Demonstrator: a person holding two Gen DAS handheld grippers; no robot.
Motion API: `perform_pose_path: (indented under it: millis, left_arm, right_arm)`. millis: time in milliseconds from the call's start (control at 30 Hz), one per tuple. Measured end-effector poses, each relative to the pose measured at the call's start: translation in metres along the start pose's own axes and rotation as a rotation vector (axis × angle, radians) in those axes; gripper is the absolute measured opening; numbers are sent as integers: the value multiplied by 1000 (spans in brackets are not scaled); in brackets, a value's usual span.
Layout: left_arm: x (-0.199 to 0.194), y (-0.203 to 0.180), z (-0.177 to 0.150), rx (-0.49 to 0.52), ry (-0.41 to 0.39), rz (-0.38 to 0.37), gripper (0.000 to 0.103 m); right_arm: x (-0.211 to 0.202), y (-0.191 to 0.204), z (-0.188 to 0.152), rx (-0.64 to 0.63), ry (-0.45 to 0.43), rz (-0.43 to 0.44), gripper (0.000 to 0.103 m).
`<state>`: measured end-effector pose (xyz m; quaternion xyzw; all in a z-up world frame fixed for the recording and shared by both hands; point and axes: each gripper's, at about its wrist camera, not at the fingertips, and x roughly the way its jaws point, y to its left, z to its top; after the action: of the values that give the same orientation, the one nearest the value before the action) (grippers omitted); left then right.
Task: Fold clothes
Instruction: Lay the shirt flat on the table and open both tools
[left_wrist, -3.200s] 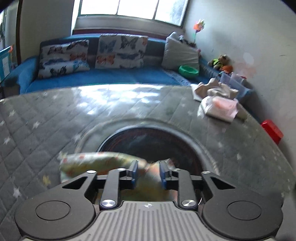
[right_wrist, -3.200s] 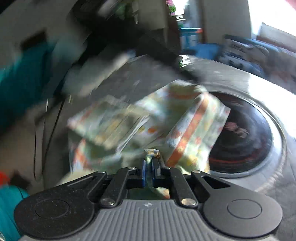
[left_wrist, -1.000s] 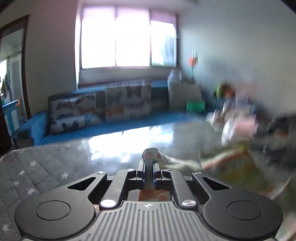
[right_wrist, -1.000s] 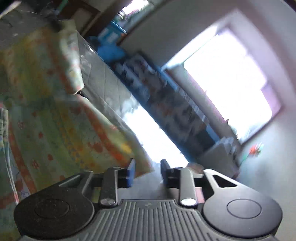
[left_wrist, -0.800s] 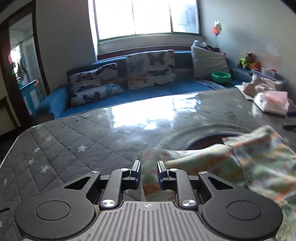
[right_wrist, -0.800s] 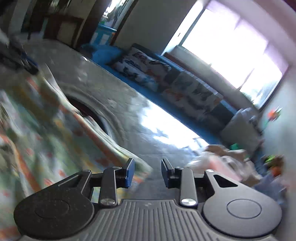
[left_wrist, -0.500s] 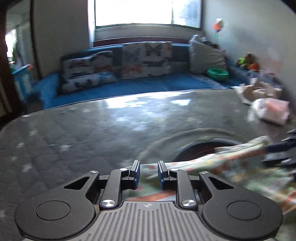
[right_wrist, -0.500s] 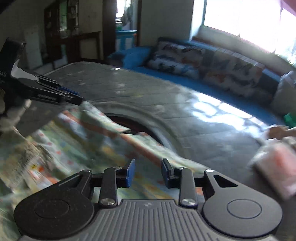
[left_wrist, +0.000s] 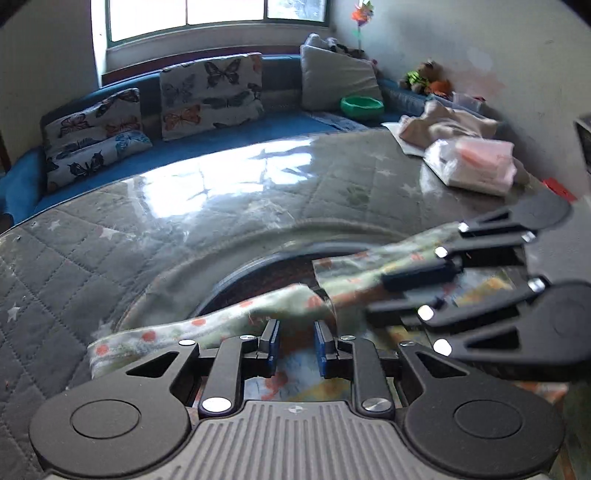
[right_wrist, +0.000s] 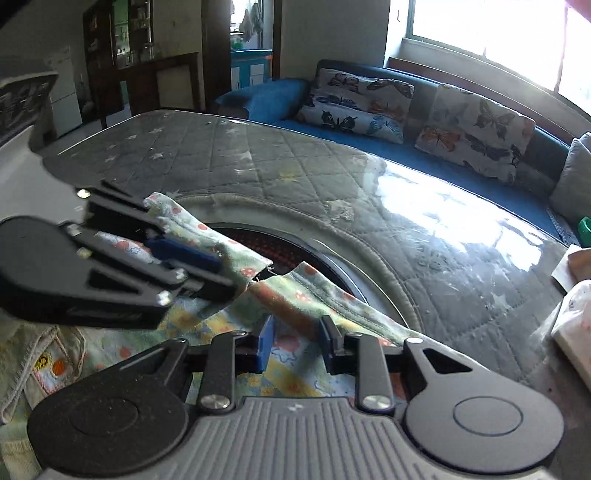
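A pale green garment with orange and yellow print (left_wrist: 258, 314) lies spread on the grey quilted table (left_wrist: 110, 258), partly over a dark round inset (left_wrist: 258, 273). My left gripper (left_wrist: 295, 347) is open, low over the garment's near fold. My right gripper (left_wrist: 373, 297) comes in from the right, its fingers over the raised far edge. In the right wrist view the garment (right_wrist: 295, 347) lies under my open right gripper (right_wrist: 297, 345), and the left gripper (right_wrist: 225, 273) reaches in from the left over the cloth's edge.
A stack of folded clothes (left_wrist: 472, 166) and a beige heap (left_wrist: 443, 125) sit at the table's far right. A blue sofa with butterfly cushions (left_wrist: 210, 96) runs behind the table. A green bowl (left_wrist: 362, 105) sits on the sofa. A red box (left_wrist: 557, 184) lies at the right edge.
Both grippers let go of the garment about a second ago and it dropped onto the table. Both have since come down low over it, open, close to each other.
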<state>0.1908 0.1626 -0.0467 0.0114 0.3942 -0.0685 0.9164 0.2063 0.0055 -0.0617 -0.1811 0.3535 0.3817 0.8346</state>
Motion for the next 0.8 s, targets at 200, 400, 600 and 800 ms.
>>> perform_pose_path:
  millis: [200,400,600,800]
  left_arm:
    - [-4,9,2,-74,-9,-14,25]
    - [-42,20,-6,-112,-41,14,29]
    - [-101,24,-27,-103,-81,75,41]
    - [-151,15,-65,-96,-111,121,45]
  right_arm:
    - [-30,5,-5,-16,-25,29,26]
    - [-77,34,-24,-114,-4,122,26]
    - [-114,75,-53,-195,19,196,27]
    - [-127,106,-79,-173,21,239,30]
